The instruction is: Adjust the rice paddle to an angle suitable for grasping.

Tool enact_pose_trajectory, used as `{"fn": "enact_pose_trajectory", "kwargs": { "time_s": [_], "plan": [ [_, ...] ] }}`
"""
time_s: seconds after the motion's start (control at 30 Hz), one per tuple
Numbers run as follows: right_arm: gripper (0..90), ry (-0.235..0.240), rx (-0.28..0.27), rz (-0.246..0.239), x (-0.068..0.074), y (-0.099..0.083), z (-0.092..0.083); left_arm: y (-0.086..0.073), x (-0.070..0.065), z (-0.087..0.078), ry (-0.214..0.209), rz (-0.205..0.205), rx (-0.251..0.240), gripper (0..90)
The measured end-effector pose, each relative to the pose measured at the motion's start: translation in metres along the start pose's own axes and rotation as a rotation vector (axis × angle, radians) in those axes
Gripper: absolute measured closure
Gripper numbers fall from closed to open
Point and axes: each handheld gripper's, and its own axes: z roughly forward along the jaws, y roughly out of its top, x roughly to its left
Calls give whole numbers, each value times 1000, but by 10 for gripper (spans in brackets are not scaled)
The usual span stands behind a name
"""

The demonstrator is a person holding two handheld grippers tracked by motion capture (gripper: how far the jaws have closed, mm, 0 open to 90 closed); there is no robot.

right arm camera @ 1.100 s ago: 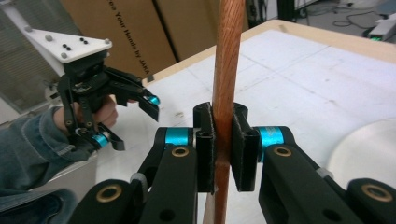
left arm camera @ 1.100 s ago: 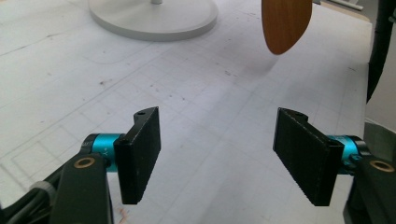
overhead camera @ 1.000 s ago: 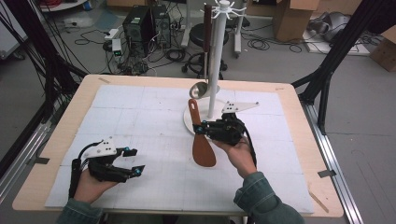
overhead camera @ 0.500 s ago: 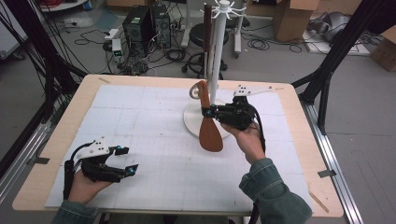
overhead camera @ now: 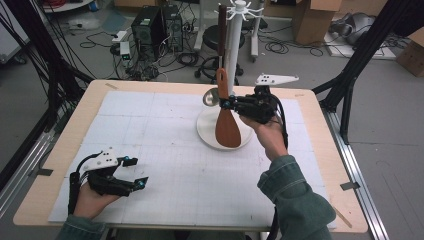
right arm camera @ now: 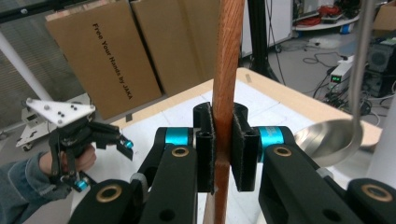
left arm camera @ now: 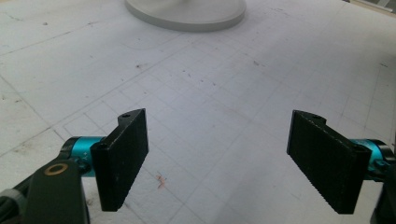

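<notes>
Wooden spatula (overhead camera: 227, 122) clamped by handle in right gripper (overhead camera: 227, 104), held upright above white stand base (overhead camera: 207, 134), beside pole (overhead camera: 232, 50) and hanging ladle (overhead camera: 211, 97). Left gripper (overhead camera: 136, 172) rested low over table (overhead camera: 165, 90), jaws just opened wide, nothing between. Step judged: hanging spatula on rack. Next: handle end to be raised to hook (overhead camera: 250, 11).

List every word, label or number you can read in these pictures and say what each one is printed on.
"Free Your Hands by JAKA": printed in black down the face of a brown cardboard box, seen in the right gripper view behind the table.
Green lit display on a small white device on the floor: too small to read.
Nothing legible on the white mat, its grid unmarked, or on the wooden spatula.
</notes>
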Motion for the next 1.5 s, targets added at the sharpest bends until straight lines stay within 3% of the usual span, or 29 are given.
{"fn": "enact_pose_trajectory", "kwargs": {
  "time_s": [0.67, 1.5],
  "plan": [
    [825, -14, -72, -27, 1, 36, -7, 0, 0, 0, -3, -1, 1, 202],
    [826, -26, -77, -40, -1, 55, -4, -2, 1, 1, -9, -8, -3, 195]
  ]
}}
